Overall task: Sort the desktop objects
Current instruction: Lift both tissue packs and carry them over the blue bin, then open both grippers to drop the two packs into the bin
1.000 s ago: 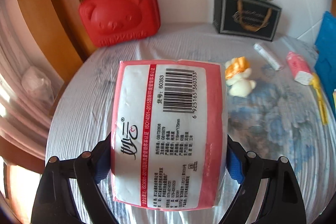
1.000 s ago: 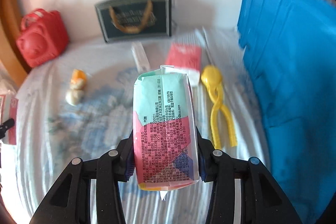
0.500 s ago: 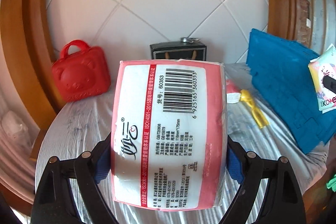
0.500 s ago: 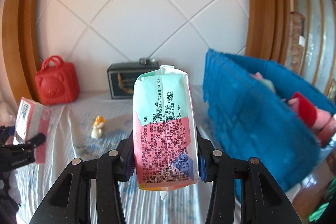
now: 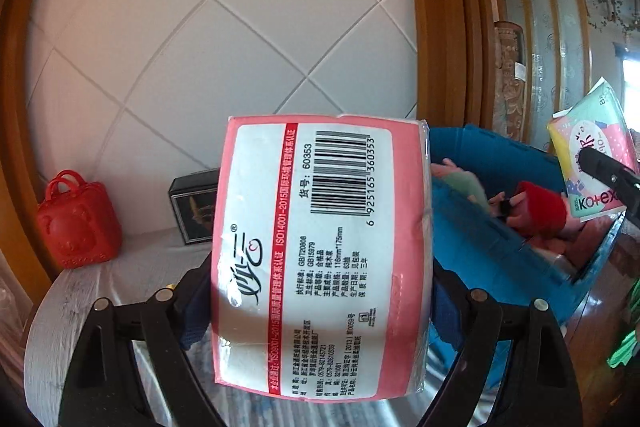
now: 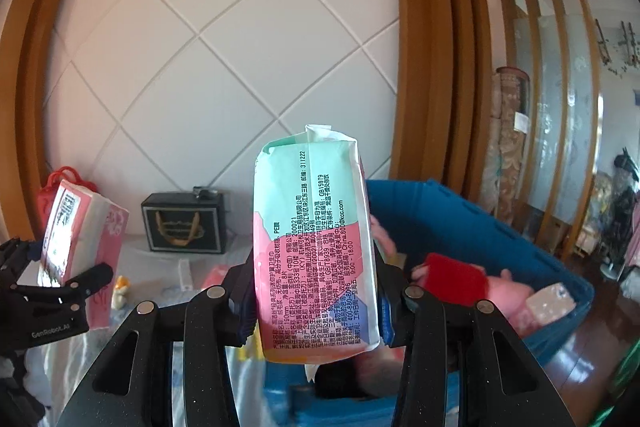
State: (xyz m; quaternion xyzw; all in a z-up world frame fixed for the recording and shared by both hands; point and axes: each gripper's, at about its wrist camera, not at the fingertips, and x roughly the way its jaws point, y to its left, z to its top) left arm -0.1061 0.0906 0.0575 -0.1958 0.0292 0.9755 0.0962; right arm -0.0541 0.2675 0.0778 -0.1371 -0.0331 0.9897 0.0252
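Covering the table (image 5: 132,279) is a pale, wrinkled cloth with faint blue print, and the table stands against a white wall (image 5: 208,39) whose tiles run in diagonal lines. Curved brown wooden trim (image 6: 432,47) frames that wall on both sides. Beyond the trim on the right, a wooden slatted screen (image 6: 552,75) with frosted panels opens onto another room, and a rolled, patterned textile (image 6: 508,147) leans upright beside it. Dark reddish wooden floor (image 6: 584,355) shows at the lower right.

At the far edge of the table sit a red bear-faced case (image 5: 78,223) on the left and a small black box with a gold design (image 6: 184,225) near the middle. A little white and orange figure (image 6: 120,289) lies on the cloth nearer in.

A blue bin (image 6: 460,211) stands at the right of the table, with pink and red soft things inside.

The left tongs (image 5: 320,311) stand wide and clamp a pink and white tissue pack (image 5: 320,259) by its sides, held in the air left of the bin. The right tongs (image 6: 316,303) are closed narrower on a mint and pink pad packet (image 6: 312,239), held upright just in front of the bin's near wall.
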